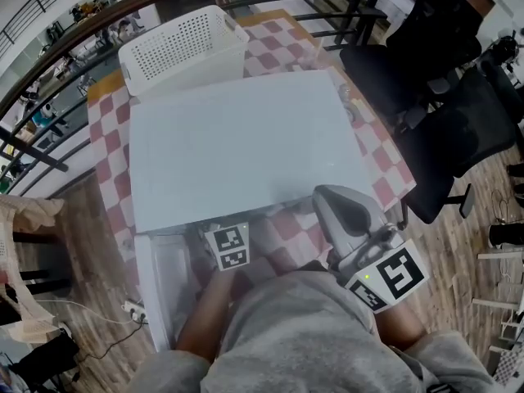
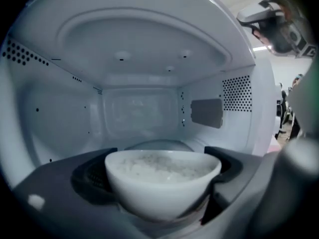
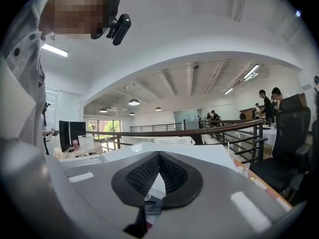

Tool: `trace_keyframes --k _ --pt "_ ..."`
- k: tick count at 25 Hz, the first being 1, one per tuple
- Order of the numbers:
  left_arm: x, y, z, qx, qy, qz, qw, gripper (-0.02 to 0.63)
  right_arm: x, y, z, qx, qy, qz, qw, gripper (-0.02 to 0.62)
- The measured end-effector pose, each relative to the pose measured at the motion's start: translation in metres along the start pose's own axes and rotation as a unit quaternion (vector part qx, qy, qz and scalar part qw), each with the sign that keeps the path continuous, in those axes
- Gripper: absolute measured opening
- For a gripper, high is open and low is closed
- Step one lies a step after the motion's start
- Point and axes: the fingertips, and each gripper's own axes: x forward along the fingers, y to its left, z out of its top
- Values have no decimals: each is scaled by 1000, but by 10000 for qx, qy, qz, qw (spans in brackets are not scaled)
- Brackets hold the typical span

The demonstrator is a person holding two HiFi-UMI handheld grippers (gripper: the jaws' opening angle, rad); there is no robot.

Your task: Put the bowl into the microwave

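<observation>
Below the head camera, the white microwave (image 1: 246,146) sits on a checked cloth (image 1: 110,154), with a white basket (image 1: 184,47) at its far side and black chairs (image 1: 458,105) off to the right. Its door (image 1: 160,281) appears to be swung open at the near left. The left gripper (image 1: 228,248) reaches in under the near edge, so only its marker cube shows. The right gripper (image 1: 340,207) hangs just right of it, outside the oven.

Seen from the left gripper view, the jaws pinch a white bowl (image 2: 162,183) from both sides. The bowl holds what looks like rice (image 2: 159,166) and sits at the mouth of the cavity, with the glass turntable (image 2: 157,144) farther in behind it. It does not look set down yet.

Seen from the right gripper view, the jaws are pressed together at their tips with nothing between them, aimed over the microwave's top.

Risks, as I judge them:
- **Spilling:** tilting the gripper while pushing farther in would tip the rice out.
- **Dropping:** letting go before the base meets the turntable would drop the bowl.
- **Poor placement:** setting it off centre, near a wall, could make it scrape.
</observation>
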Motion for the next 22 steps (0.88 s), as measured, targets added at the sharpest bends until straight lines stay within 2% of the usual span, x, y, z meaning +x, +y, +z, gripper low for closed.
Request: trace_keyframes --k 5,8,13,18,22 --pt "4 5 2 124 66 124 9998 540 0 -1 1 45 -14 -1 10000 -3" --pt "8 9 -3 174 252 178 9994 538 0 2 2 57 -60 49 10000 -3" --pt "9 2 -10 540 455 135 9974 535 -3 1 1 93 -101 75 9999 -2" --pt "7 1 -8 400 456 -44 9981 535 -5 0 4 130 -182 123 9997 -3" --pt "-2 -1 1 251 276 -104 9992 535 -10 -5 4 107 -199 151 9996 -3"
